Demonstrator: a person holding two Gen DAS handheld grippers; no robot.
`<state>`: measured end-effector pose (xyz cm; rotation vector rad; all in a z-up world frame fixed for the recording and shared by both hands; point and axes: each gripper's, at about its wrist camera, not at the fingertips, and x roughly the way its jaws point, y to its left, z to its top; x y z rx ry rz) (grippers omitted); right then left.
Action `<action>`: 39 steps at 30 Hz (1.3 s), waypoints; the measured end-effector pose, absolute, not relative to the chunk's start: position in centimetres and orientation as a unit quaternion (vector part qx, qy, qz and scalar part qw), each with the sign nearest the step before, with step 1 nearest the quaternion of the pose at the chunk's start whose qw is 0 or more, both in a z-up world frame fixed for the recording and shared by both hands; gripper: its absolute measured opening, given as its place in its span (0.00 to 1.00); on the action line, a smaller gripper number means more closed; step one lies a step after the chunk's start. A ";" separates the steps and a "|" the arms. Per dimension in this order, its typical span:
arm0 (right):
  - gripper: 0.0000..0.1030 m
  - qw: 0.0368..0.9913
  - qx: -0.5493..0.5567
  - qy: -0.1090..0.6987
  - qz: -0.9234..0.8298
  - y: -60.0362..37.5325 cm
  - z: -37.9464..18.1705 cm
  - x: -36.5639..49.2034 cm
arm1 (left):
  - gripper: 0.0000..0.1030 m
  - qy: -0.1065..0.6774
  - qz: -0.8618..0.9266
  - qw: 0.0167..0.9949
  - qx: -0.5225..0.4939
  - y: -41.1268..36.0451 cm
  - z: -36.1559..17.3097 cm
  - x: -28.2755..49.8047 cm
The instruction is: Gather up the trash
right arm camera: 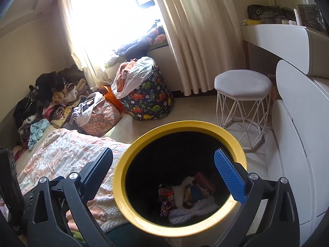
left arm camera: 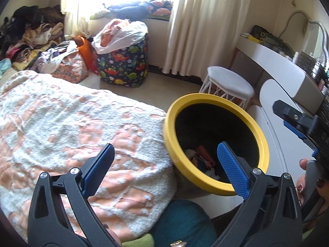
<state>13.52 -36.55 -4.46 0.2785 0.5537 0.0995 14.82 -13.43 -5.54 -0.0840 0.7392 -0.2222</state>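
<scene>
A bin with a yellow rim [left arm camera: 205,98] and a black inside stands beside the bed, tilted toward me. At its bottom lies trash [right arm camera: 185,193]: crumpled wrappers, white tissue and a dark red piece, also seen as trash [left arm camera: 203,160] in the left wrist view. My left gripper [left arm camera: 164,147] is open and holds nothing, one finger over the blanket and the other over the bin's mouth. My right gripper [right arm camera: 162,152] hangs open and bare just above the bin's opening. Part of the right gripper [left arm camera: 298,121] and the hand [left arm camera: 308,177] that holds it show at the right edge.
A pink and white blanket [left arm camera: 72,123] covers the bed at left. A white wire stool [right arm camera: 242,86] and a white dresser [right arm camera: 292,123] stand right of the bin. A dinosaur-print bag [right arm camera: 150,100], a floral bag [right arm camera: 98,115] and piled clothes [right arm camera: 45,94] sit by the curtained window.
</scene>
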 end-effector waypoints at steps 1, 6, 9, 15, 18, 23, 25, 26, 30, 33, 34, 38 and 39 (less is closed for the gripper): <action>0.94 0.954 0.130 0.266 0.050 -35.9 -4.2 13.1 | 0.89 0.357 -0.102 0.928 -0.042 -12.9 -5.4 14.6; 0.94 0.969 0.094 0.225 0.040 -33.6 -3.4 10.5 | 0.89 0.340 -0.078 0.936 -0.038 -10.8 -4.9 13.2; 0.94 0.977 0.082 0.194 0.043 -32.8 -3.2 8.7 | 0.89 0.325 -0.070 0.942 -0.044 -9.3 -4.7 12.0; 0.94 0.984 0.092 0.140 0.057 -31.7 -3.1 6.1 | 0.89 0.292 -0.049 0.953 -0.065 -6.3 -3.8 9.9; 0.94 0.987 0.089 0.117 0.064 -30.9 -3.3 5.0 | 0.89 0.269 -0.036 0.961 -0.059 -5.2 -3.3 8.6; 0.94 0.990 0.074 0.095 0.076 -29.1 -3.6 3.6 | 0.89 0.252 -0.008 0.966 -0.050 -4.0 -3.3 6.6; 0.94 0.990 0.068 0.097 0.081 -28.8 -3.8 3.6 | 0.89 0.248 -0.005 0.968 -0.048 -3.8 -3.4 6.0; 0.94 0.990 0.067 0.097 0.082 -28.6 -3.9 3.5 | 0.89 0.245 -0.003 0.968 -0.049 -3.7 -3.4 5.8; 0.94 0.990 0.063 0.097 0.081 -28.4 -4.2 3.6 | 0.89 0.234 -0.003 0.971 -0.051 -3.5 -3.4 5.1; 0.94 0.990 0.064 0.095 0.080 -28.5 -4.4 3.7 | 0.89 0.234 -0.002 0.971 -0.052 -3.5 -3.5 5.1; 0.94 0.990 0.065 0.098 0.079 -28.5 -4.5 3.8 | 0.89 0.234 -0.003 0.971 -0.051 -3.5 -3.5 5.1; 0.94 0.989 0.069 0.104 0.075 -28.7 -4.7 3.8 | 0.89 0.234 -0.004 0.971 -0.046 -3.8 -3.5 5.0; 0.94 0.989 0.071 0.104 0.074 -28.8 -4.7 3.9 | 0.89 0.232 -0.005 0.972 -0.044 -3.8 -3.4 4.9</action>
